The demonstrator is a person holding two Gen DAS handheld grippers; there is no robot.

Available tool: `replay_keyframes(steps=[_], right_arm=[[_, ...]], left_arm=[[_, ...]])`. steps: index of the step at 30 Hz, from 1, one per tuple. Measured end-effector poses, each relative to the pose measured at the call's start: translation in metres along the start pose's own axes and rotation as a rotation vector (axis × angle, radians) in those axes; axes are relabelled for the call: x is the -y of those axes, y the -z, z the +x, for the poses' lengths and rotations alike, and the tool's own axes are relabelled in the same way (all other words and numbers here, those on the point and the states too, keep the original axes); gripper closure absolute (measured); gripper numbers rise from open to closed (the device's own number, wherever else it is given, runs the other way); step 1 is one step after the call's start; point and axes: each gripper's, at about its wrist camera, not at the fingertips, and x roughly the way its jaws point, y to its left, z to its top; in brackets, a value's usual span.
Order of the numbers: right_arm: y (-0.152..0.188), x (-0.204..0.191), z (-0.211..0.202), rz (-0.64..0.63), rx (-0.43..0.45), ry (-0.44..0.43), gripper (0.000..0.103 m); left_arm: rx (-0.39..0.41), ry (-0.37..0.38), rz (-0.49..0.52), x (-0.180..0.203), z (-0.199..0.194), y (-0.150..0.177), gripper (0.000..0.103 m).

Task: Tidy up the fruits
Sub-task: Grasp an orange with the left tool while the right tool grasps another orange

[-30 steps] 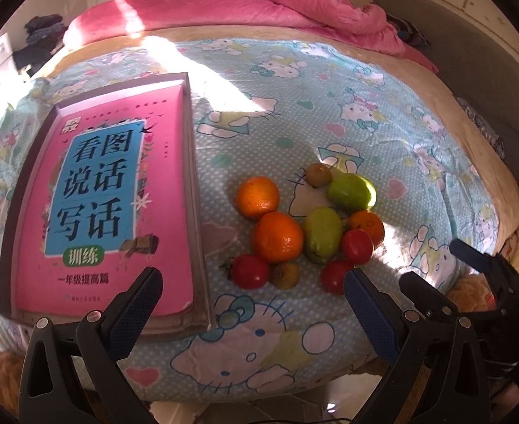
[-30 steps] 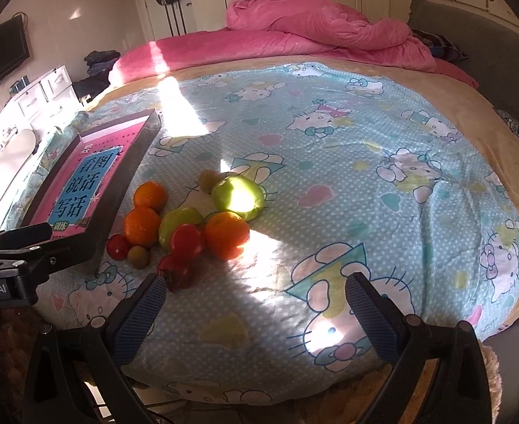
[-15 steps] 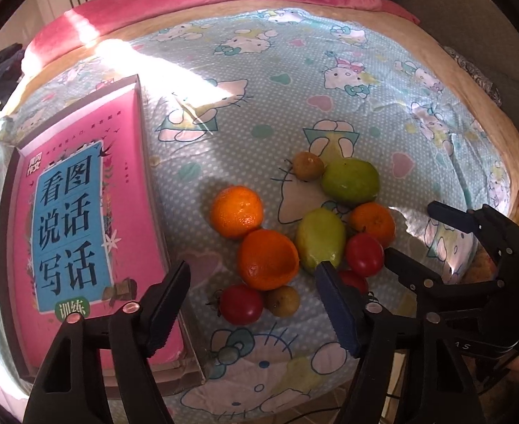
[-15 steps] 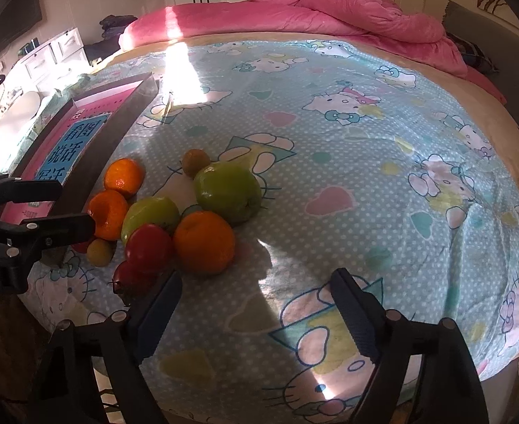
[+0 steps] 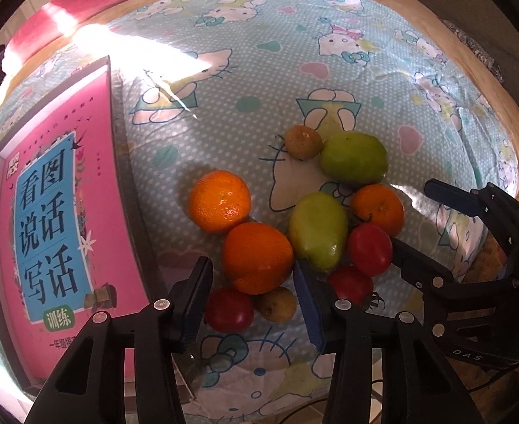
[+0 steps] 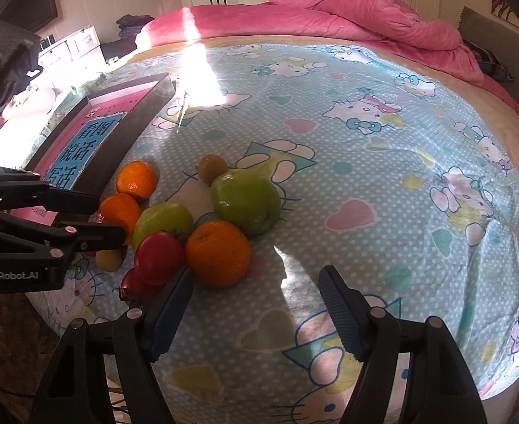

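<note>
Pink box point(image 5: 47, 212) left on the bedsheet point(image 5: 259, 70). Fruit cluster beside it: two green fruits point(image 5: 354, 157), three oranges point(image 5: 257, 257), three tomatoes point(image 5: 369, 249), two small brownish fruits point(image 5: 302, 141) (touching mostly). Left gripper point(image 5: 252, 300) and right gripper point(image 6: 256, 312): jaws just narrowing, still apart, gripping nothing.

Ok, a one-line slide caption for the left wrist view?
Left gripper open above an orange in a fruit pile beside a pink book.
</note>
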Motion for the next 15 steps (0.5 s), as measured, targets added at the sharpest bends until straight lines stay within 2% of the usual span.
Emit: replay_keyframes(steps=[8, 15], right_arm=[[-0.003, 0.001, 0.007, 0.002, -0.009, -0.043, 0.029], [-0.006, -0.006, 0.014, -0.048, -0.010, -0.067, 0.029]], left_arm=[[-0.033, 0.027, -0.035, -0.006, 0.011, -0.004, 0.054], [-0.020, 0.058, -0.056, -0.010, 0.010, -0.003, 0.054]])
